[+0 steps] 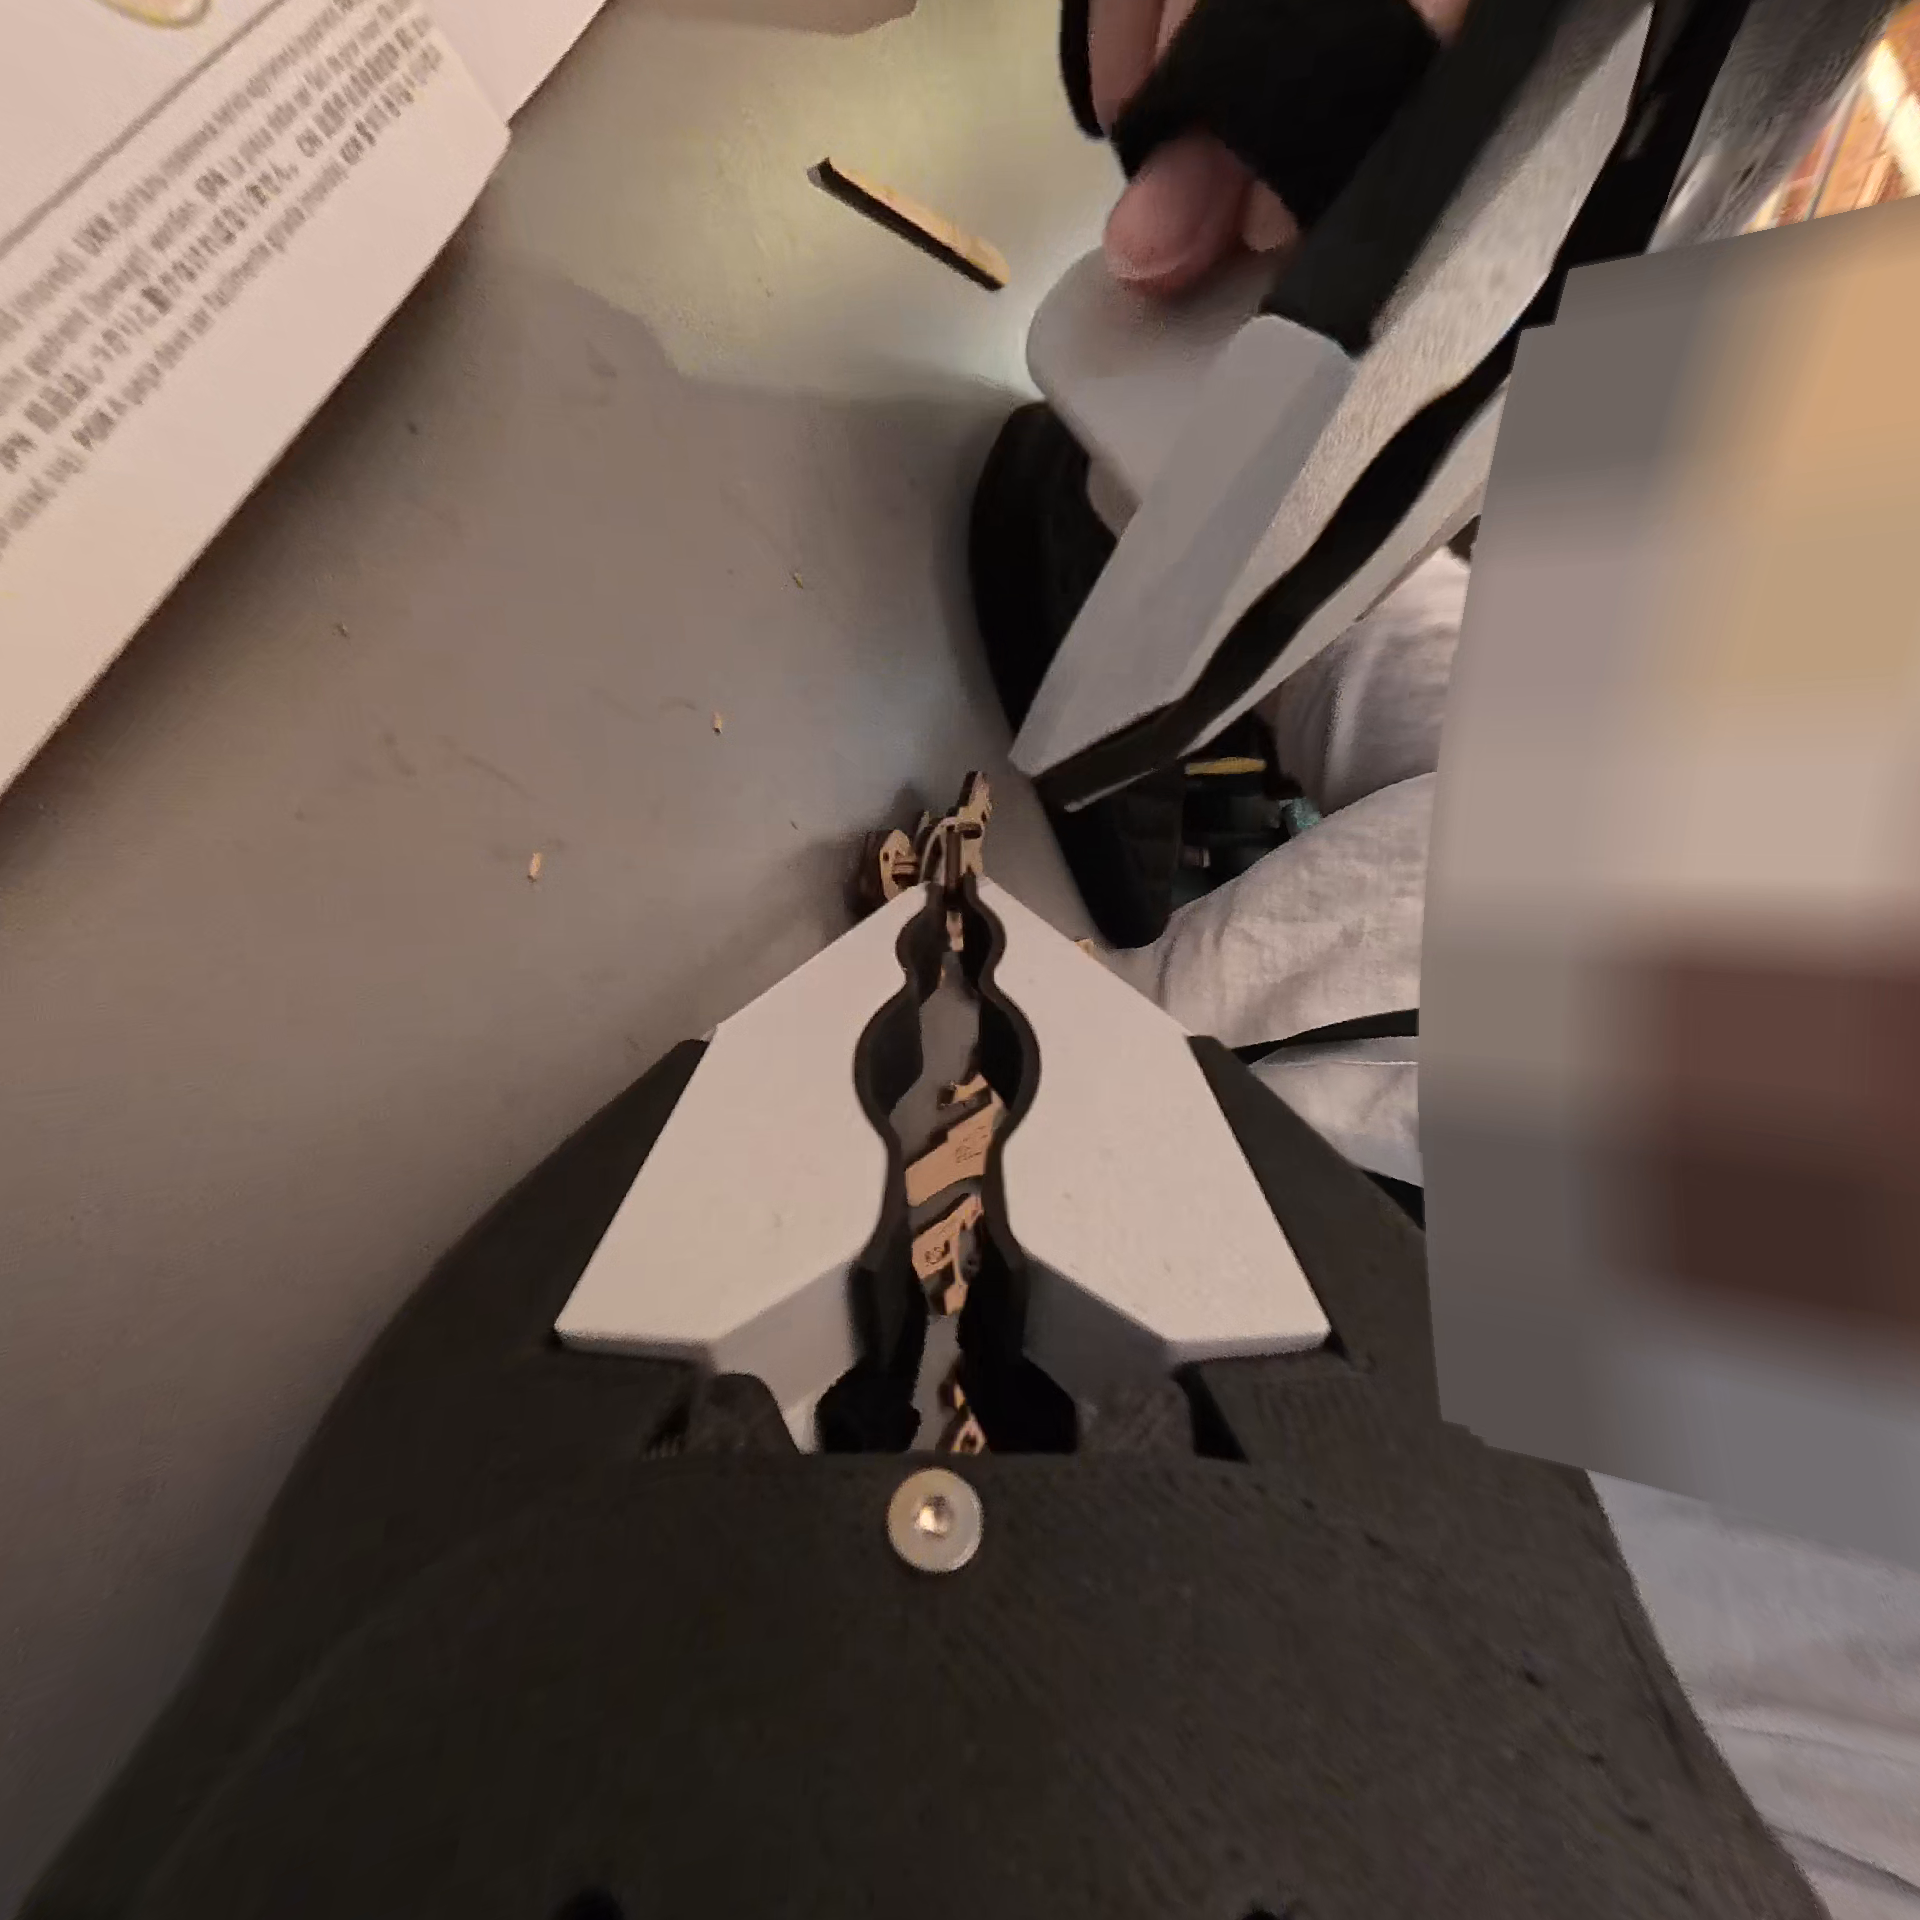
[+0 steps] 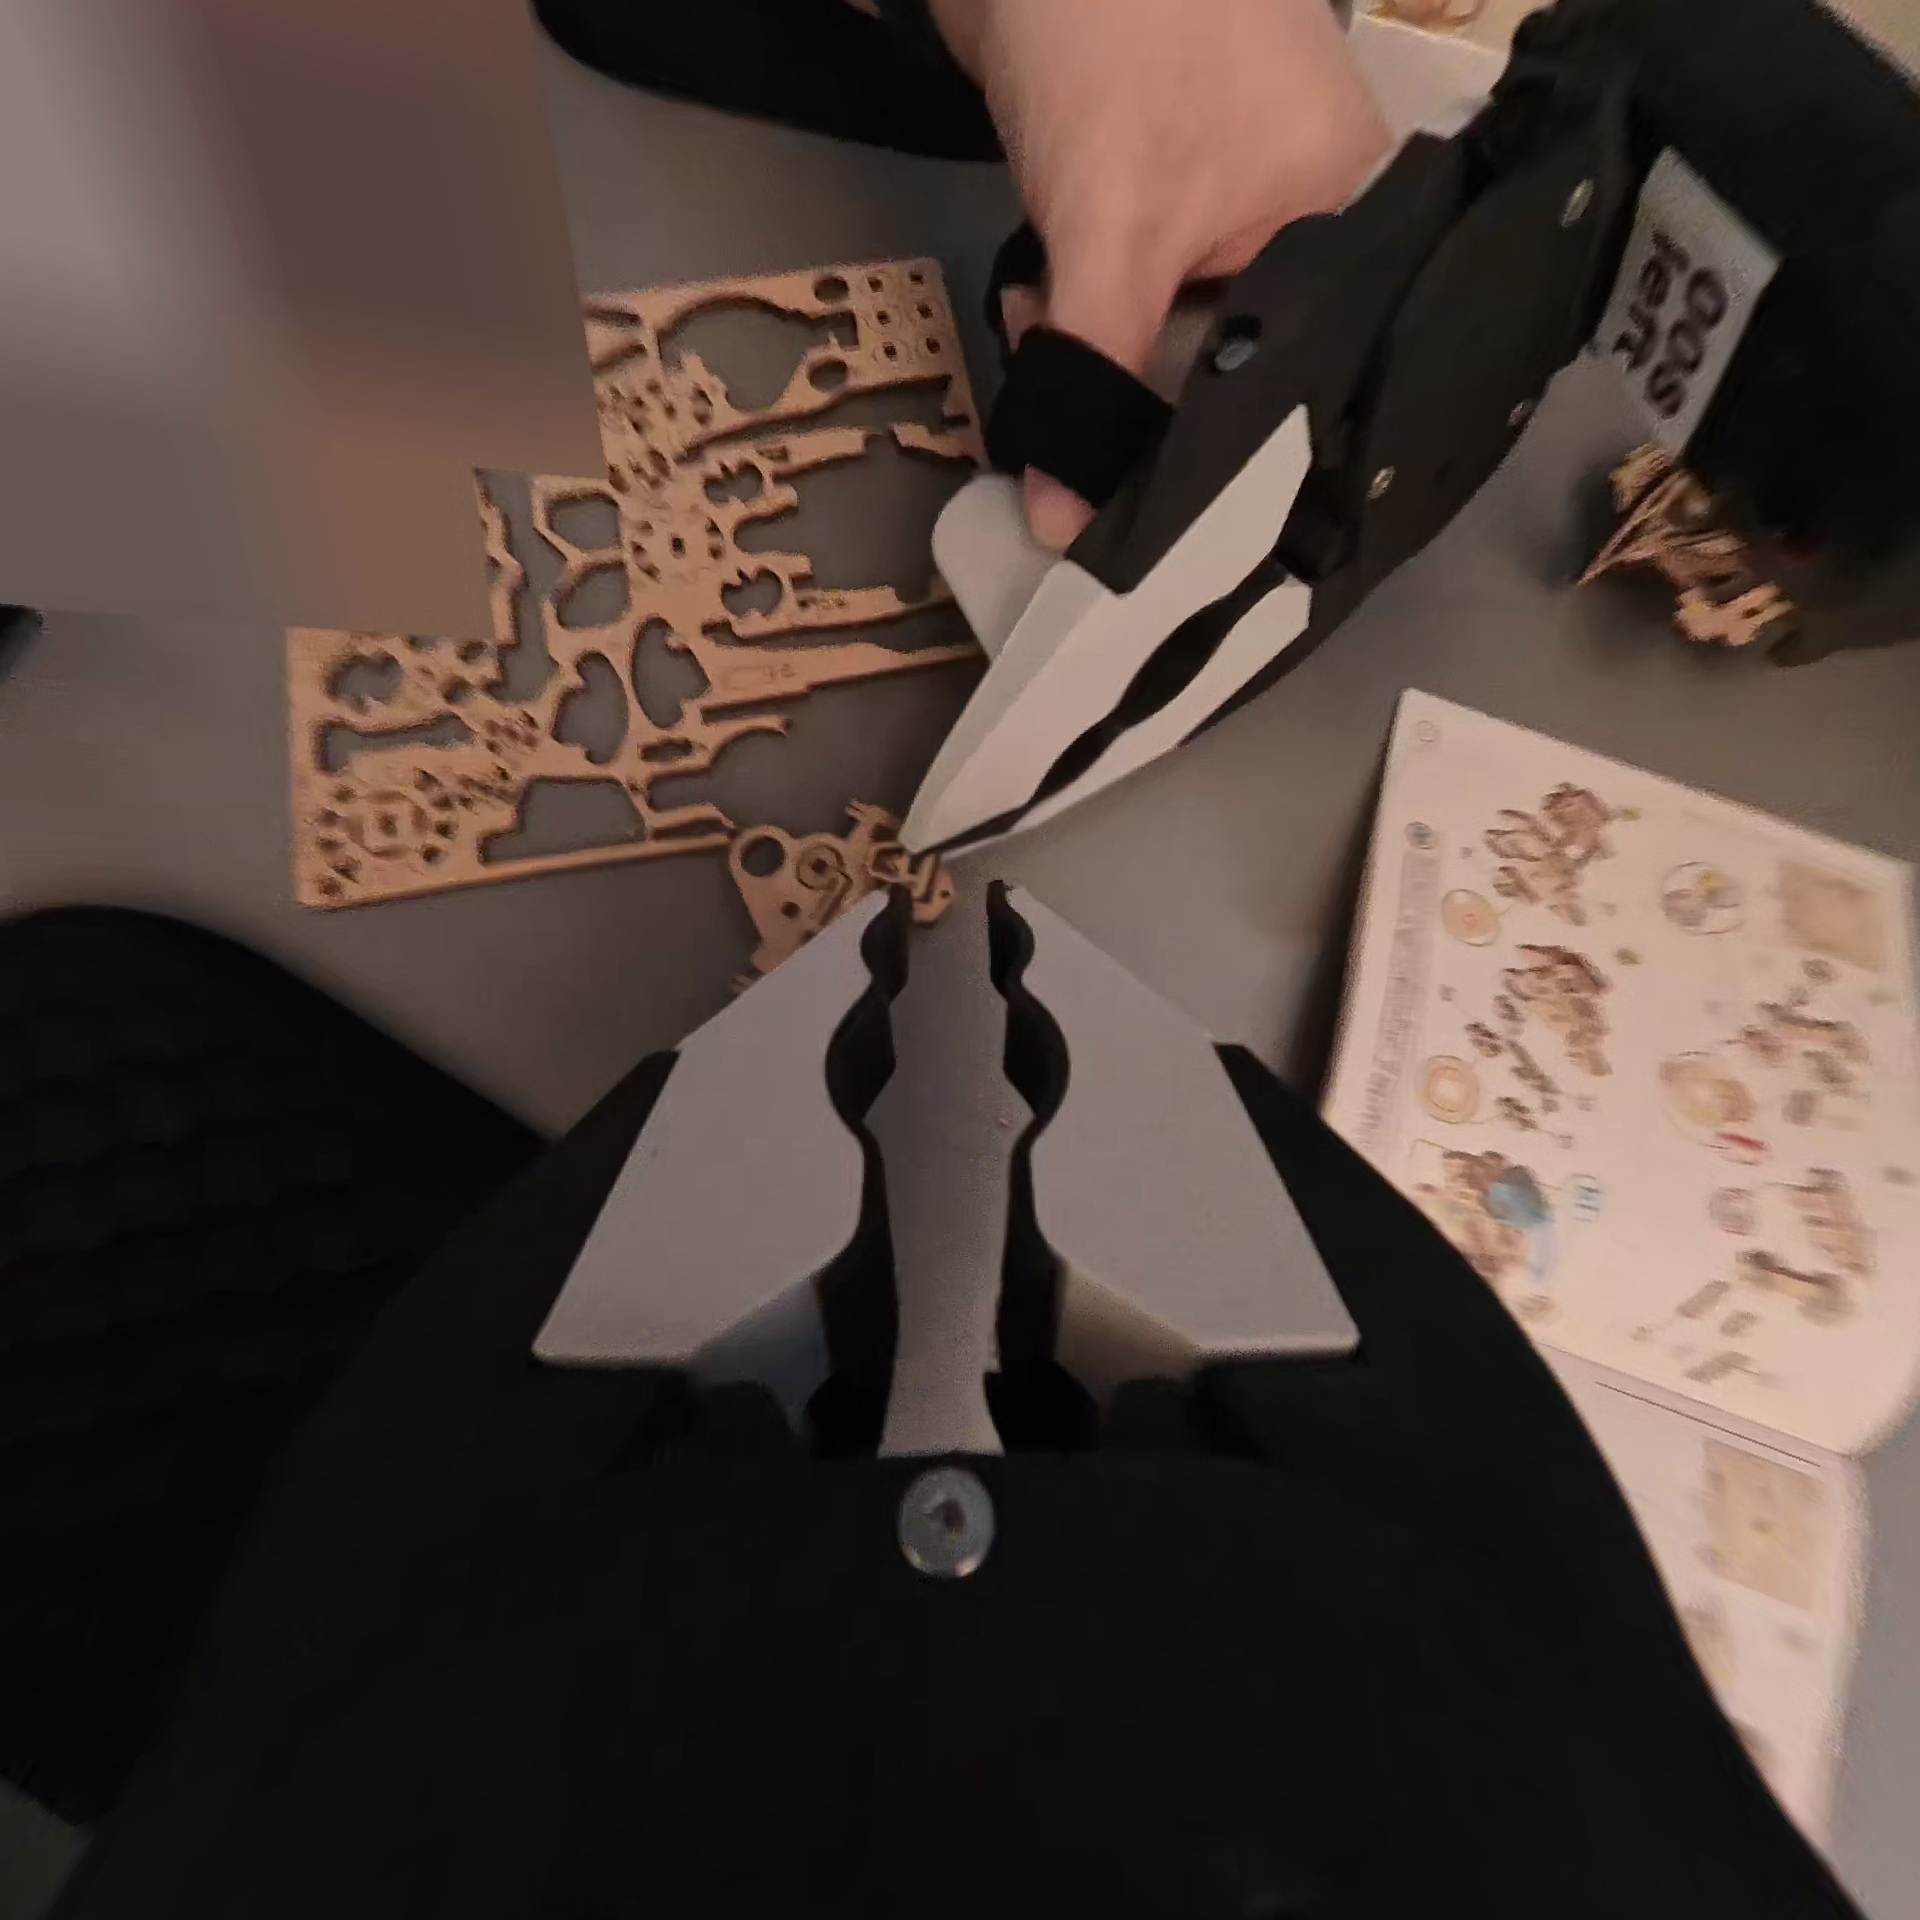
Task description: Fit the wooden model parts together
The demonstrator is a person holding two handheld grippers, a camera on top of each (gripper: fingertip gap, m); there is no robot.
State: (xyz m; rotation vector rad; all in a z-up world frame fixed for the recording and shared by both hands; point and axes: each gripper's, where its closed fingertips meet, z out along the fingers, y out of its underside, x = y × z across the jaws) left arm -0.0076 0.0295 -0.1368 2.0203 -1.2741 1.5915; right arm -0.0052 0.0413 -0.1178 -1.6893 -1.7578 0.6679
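Over the grey table [image 2: 665, 997], left gripper [image 2: 914, 847] pinches the wooden part [image 2: 800, 883] at its tips; right gripper [image 2: 951, 909] gapes empty just beside it. Judged mid-fitting: next needs precise alignment.

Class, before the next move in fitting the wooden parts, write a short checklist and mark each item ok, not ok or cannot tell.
1. Left gripper shut on the wooden model piece: ok.
2. Right gripper open, ready to take hold: ok.
3. Right gripper holds a part to fit: not ok, it holds nothing.
4. Right fingertips close to the piece: ok.
5. Instruction sheet in view: ok.
6. Which slot takes the next part: cannot tell.
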